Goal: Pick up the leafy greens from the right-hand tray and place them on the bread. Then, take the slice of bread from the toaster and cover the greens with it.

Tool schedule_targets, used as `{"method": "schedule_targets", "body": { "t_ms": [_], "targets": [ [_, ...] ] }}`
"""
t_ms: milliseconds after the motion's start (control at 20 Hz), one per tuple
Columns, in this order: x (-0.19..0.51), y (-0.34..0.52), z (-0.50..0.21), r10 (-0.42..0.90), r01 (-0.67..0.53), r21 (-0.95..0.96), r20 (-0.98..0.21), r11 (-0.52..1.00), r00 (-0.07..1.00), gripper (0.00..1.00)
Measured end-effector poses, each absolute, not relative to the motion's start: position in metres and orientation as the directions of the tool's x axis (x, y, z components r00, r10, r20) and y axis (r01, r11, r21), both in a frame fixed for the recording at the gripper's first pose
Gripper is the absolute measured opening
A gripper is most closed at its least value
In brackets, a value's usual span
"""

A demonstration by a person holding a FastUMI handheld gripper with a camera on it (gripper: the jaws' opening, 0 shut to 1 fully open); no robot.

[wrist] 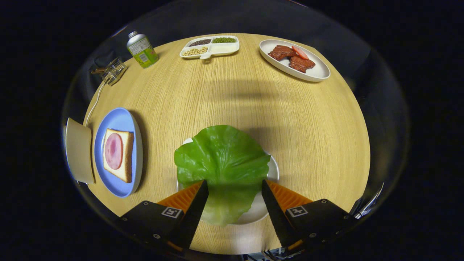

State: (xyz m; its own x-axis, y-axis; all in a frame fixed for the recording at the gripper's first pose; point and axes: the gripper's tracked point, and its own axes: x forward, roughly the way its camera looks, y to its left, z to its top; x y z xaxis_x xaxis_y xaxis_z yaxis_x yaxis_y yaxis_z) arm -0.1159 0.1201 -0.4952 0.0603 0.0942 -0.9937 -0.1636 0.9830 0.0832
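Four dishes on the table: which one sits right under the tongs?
The white plate under the lettuce leaf, between the open tongs; the others lie well beyond or aside.

Between the spread fingers of the hand-held gripper (235,188): leafy greens (222,159) on a plate (272,169). Left: bread (118,155) on a second plate (116,125), toaster (78,150) beyond. Far across the surface (232,105): bottle (142,49), divided tray (211,46), meat dish (294,59) rightmost.

Fisheye on the tongs (235,185), steeply downward, close over the round table (232,98).
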Motion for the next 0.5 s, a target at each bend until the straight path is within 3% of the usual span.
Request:
{"method": "schedule_targets", "body": {
  "t_ms": [250, 450, 500],
  "targets": [
    [-0.1163, 0.1268, -0.4955, 0.120, -0.141, 0.111, -0.991, 0.984, 0.056, 0.79],
    [-0.1166, 0.1265, -0.4952, 0.122, -0.130, 0.113, -0.990, 0.985, 0.068, 0.62],
    [-0.1161, 0.1270, -0.4950, 0.124, -0.131, 0.113, -0.989, 0.985, 0.077, 0.53]
  ]
}}
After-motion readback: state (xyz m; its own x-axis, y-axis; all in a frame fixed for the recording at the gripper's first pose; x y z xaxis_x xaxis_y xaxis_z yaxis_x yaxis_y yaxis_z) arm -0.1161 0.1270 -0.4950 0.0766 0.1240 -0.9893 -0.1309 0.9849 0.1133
